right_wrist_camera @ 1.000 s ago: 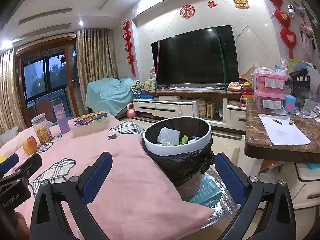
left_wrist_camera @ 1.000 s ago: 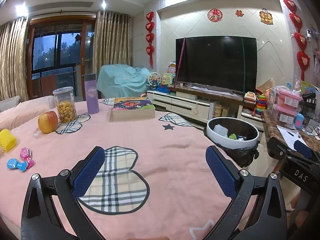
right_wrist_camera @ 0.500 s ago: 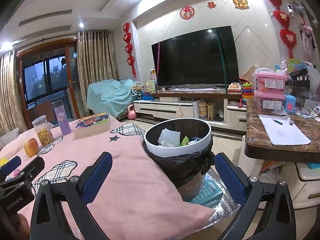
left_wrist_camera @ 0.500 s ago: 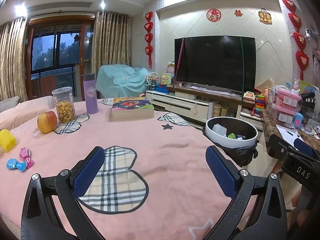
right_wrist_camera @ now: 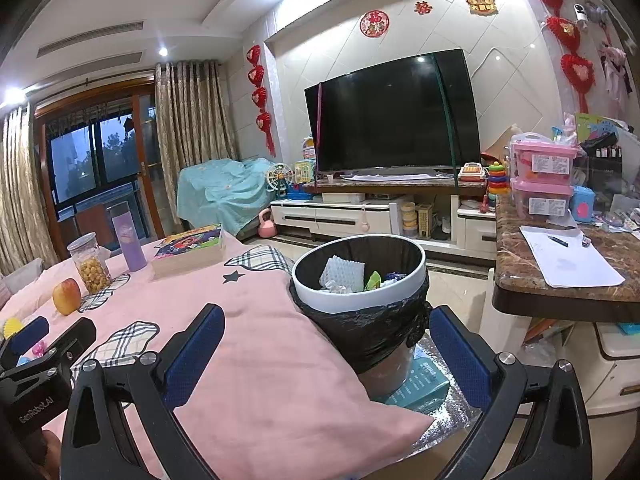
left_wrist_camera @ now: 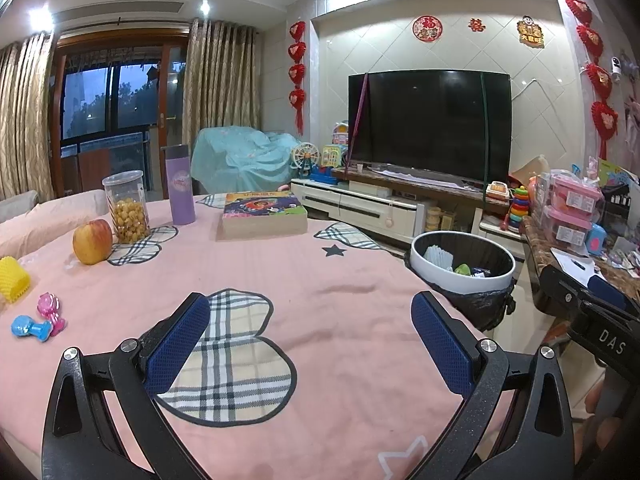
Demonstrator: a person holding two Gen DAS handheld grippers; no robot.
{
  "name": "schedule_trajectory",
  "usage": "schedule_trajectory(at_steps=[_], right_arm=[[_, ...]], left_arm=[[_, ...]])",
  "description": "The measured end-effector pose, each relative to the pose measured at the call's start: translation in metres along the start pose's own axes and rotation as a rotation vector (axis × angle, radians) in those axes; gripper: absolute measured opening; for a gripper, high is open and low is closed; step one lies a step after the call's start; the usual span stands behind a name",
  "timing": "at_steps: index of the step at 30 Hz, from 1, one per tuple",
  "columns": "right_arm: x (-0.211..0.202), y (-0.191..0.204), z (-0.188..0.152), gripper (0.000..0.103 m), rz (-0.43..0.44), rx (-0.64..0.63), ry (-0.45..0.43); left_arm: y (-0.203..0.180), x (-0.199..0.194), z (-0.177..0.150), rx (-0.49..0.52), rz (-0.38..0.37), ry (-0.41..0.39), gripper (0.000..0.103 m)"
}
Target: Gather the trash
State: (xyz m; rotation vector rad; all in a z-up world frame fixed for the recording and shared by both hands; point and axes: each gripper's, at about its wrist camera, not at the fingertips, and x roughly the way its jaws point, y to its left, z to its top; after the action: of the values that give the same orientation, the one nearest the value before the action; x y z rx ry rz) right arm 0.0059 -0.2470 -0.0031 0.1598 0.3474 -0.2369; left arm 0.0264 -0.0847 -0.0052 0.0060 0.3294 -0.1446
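A white-rimmed trash bin (right_wrist_camera: 358,296) with a black liner stands beside the pink-covered table (left_wrist_camera: 320,280); white foam netting (right_wrist_camera: 344,274) and green scraps lie inside. The bin also shows in the left wrist view (left_wrist_camera: 464,280). My left gripper (left_wrist_camera: 310,344) is open and empty above the table. My right gripper (right_wrist_camera: 326,354) is open and empty, in front of the bin. A yellow foam net (left_wrist_camera: 14,282) and small pink and blue toys (left_wrist_camera: 38,320) lie at the table's left edge.
An apple (left_wrist_camera: 92,242), a jar of snacks (left_wrist_camera: 126,208), a purple bottle (left_wrist_camera: 182,186) and a book (left_wrist_camera: 264,216) stand at the far side of the table. A marble counter (right_wrist_camera: 560,280) with paper is right of the bin. The TV (right_wrist_camera: 394,114) is behind.
Both views have shifted slightly; the bin sits a touch lower and further right in the left wrist view. Both grippers stay open and empty.
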Motion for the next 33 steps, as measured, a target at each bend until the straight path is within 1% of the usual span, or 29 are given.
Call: schedule_trajectory(at_steps=[33], right_arm=[[-0.0019, -0.0002, -0.0008, 0.103, 0.026, 0.016, 0.009]], left_arm=[[0.0011, 0.0033, -0.0035, 0.01, -0.004, 0.007, 0.103]])
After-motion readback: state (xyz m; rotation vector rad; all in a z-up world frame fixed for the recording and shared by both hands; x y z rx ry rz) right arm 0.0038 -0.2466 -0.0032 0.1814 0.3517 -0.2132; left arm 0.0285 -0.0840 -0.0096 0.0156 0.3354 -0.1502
